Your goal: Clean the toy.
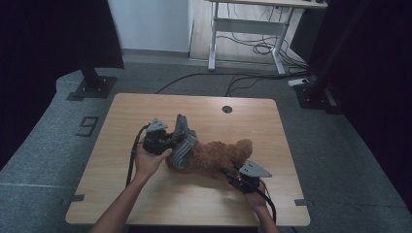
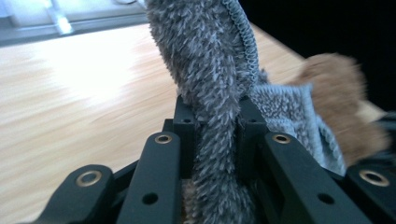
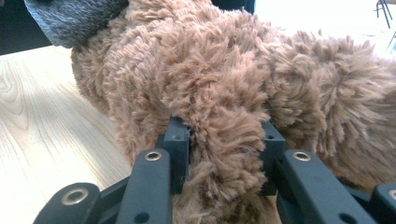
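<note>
A brown plush toy (image 1: 218, 158) lies on its side in the middle of the wooden table (image 1: 145, 116). A grey fuzzy cloth (image 1: 183, 141) drapes over its left end and rises in a fold. My left gripper (image 1: 171, 141) is shut on that cloth; the fold (image 2: 212, 93) stands pinched between the two black jaws, with the toy (image 2: 341, 93) to the right behind it. My right gripper (image 1: 232, 174) is shut on a tuft of the toy's brown fur (image 3: 224, 135) at the near right side. The grey cloth (image 3: 70, 18) shows at the top left there.
A round cable hole (image 1: 227, 108) sits near the table's far edge. Beyond the table stand a black post base (image 1: 92, 85) at left, a white desk frame (image 1: 248, 34) with floor cables, and another black base (image 1: 311, 94) at right.
</note>
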Action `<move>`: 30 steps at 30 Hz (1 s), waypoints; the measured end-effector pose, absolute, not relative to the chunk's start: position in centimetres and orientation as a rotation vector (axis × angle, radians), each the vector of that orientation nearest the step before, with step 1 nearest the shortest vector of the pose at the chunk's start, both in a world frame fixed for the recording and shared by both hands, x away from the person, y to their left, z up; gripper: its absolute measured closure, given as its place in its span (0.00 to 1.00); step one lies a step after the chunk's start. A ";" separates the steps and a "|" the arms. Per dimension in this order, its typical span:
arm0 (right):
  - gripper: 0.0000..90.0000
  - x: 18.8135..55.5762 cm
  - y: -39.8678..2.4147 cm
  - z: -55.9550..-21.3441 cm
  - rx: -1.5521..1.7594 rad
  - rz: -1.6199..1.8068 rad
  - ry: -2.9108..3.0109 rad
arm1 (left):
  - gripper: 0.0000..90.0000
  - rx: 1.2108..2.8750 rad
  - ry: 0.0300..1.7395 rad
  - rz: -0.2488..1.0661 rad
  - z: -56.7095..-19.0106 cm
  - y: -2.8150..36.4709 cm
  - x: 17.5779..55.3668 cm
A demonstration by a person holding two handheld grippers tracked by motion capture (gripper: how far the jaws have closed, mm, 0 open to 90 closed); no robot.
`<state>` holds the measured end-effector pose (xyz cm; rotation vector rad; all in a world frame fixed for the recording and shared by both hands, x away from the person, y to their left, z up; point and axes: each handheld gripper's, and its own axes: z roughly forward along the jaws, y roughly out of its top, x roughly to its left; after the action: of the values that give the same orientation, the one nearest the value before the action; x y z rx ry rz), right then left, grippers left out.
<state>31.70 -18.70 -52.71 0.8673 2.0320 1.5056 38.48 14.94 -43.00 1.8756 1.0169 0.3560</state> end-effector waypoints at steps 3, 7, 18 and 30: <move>0.73 31.7 -18.8 -52.8 0.871 1.513 2.035 | 0.83 1.854 1.086 0.294 -44.9 17.1 39.1; 0.73 31.7 -18.7 -52.8 0.869 1.512 2.036 | 0.83 1.832 1.158 0.270 -46.3 19.2 39.6; 0.73 31.8 -19.3 -52.9 0.897 1.531 2.027 | 0.84 1.789 1.118 0.252 -44.1 18.2 39.5; 0.72 31.7 -19.3 -52.9 0.888 1.519 2.026 | 0.83 1.941 0.992 0.266 -42.5 10.2 40.3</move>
<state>31.75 -19.26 -52.85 0.8879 2.0261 1.5187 40.33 10.16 -42.47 1.9409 0.9920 0.2656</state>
